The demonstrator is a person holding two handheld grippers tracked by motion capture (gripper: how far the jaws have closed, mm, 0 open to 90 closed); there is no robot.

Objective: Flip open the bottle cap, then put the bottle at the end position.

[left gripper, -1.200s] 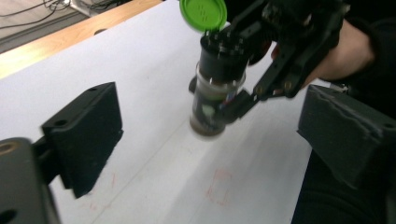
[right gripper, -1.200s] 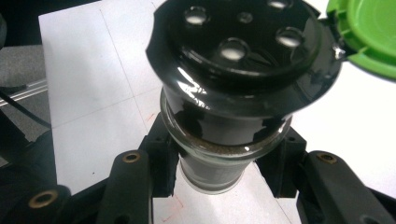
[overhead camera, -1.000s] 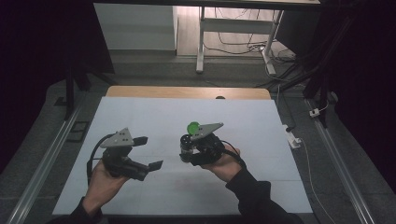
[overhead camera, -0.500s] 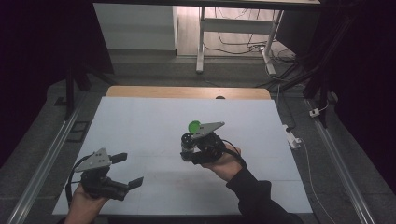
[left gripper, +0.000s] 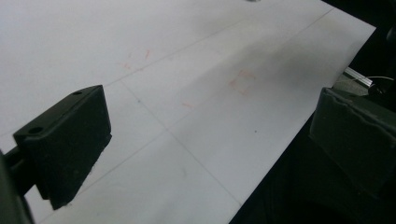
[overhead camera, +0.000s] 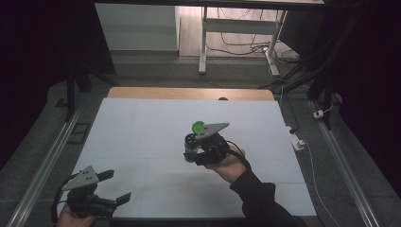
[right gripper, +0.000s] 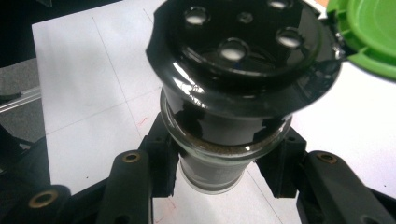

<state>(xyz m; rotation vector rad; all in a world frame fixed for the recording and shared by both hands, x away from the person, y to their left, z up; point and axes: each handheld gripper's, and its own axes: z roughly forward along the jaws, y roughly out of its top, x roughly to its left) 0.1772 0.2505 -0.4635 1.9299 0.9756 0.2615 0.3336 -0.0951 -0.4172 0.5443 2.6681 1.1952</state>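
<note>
A glass shaker jar [overhead camera: 191, 142] with a black perforated top is held near the table's middle, with my right gripper [overhead camera: 191, 152] shut on its body. Its green flip lid [overhead camera: 197, 126] hangs open beside the top. In the right gripper view the jar [right gripper: 233, 93] points its holed top at the camera, the green lid [right gripper: 369, 32] sits at the upper right, and the right gripper [right gripper: 217, 168] clamps the glass neck from both sides. My left gripper [overhead camera: 116, 186] is open at the table's near left corner. In its own view the left gripper [left gripper: 210, 140] has nothing between its pads.
The white table top [overhead camera: 142, 132] has a wooden strip [overhead camera: 189, 93] along its far edge. A white power strip [overhead camera: 297, 139] lies off the right side. Metal rails [overhead camera: 47, 161] run along both sides. The table's front edge [left gripper: 280, 154] lies under my left gripper.
My left gripper has drawn back from the middle left of the table to its near left corner, still open. The right gripper and the jar have stayed put.
</note>
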